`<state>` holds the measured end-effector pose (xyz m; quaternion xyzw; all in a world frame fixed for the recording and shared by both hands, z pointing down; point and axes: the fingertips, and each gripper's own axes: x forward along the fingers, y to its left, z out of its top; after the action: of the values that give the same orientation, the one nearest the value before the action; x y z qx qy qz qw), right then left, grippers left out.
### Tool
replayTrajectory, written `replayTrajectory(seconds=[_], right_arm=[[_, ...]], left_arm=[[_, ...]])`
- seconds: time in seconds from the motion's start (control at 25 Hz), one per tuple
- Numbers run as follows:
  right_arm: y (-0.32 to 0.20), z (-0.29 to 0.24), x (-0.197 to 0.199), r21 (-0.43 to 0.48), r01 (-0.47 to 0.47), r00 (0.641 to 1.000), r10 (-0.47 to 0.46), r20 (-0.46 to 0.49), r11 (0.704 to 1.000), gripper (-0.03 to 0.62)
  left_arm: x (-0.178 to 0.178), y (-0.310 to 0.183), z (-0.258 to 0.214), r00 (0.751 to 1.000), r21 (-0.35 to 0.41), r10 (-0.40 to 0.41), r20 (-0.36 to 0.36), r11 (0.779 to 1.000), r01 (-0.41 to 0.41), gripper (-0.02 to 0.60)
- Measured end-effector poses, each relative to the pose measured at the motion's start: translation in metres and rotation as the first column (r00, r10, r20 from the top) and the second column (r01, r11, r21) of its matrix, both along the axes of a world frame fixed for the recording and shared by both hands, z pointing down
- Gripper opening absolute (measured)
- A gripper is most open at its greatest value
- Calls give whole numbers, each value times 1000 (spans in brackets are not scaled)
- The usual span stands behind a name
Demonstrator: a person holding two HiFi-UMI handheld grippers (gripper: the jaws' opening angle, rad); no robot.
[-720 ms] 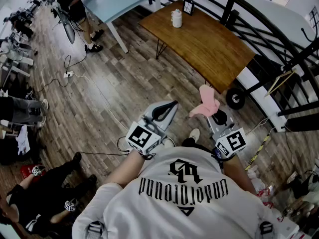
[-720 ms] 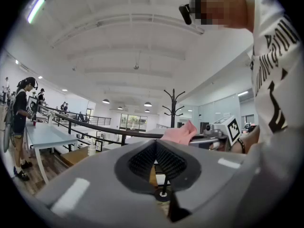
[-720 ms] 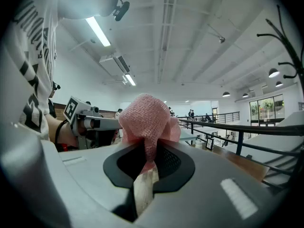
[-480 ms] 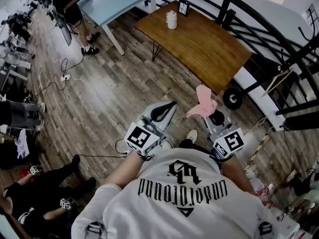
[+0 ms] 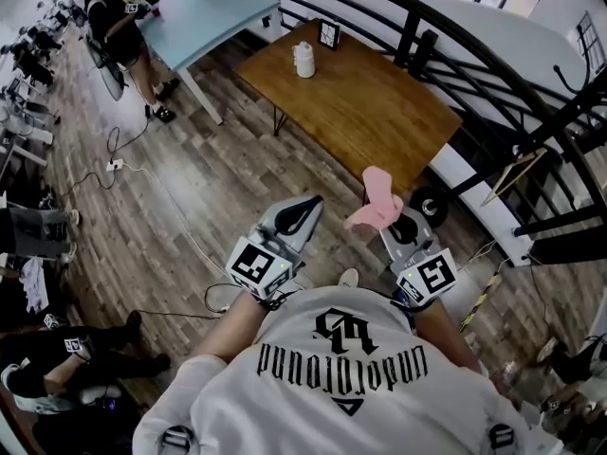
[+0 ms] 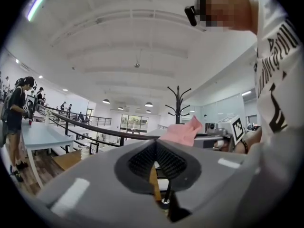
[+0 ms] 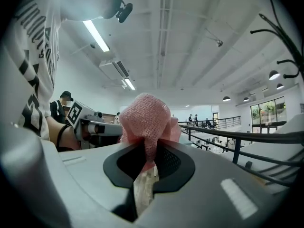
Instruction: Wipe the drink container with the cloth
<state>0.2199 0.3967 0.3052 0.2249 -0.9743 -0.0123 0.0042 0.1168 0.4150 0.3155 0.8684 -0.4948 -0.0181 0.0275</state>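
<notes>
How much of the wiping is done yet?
Done: the right gripper has the pink cloth pinched. In hand: both grippers are over the floor, short of the wooden table; the left gripper is shut and empty. Left: the white drink container stands on the table, untouched, so all the wiping.

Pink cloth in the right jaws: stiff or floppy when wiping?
Likely floppy: the cloth bunches and folds over above the right gripper's shut jaws. Probably light: one pinch carries it. Its open knit looks grippy, not slippery.
</notes>
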Motion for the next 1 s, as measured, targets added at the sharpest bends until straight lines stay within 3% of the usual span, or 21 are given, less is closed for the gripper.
replayTrajectory(seconds=[0.44,0.68,0.88,1.0], right_arm=[[-73,17,7,-43,86,996,-87,-8,995,32],[-97,11,-47,-29,83,996,-84,-24,996,32],[-138,12,-63,-20,63,997,-63,-42,998,32],[-167,8,-102,-19,47,998,-47,-45,999,32]], left_arm=[[10,-70,10,997,-18,-69,22,997,69,49],[-42,-94,14,998,-23,-67,-20,998,67,49],[-56,-137,12,999,-9,-37,-24,999,37,49],[-96,-163,11,999,-11,-25,-34,1000,25,49]])
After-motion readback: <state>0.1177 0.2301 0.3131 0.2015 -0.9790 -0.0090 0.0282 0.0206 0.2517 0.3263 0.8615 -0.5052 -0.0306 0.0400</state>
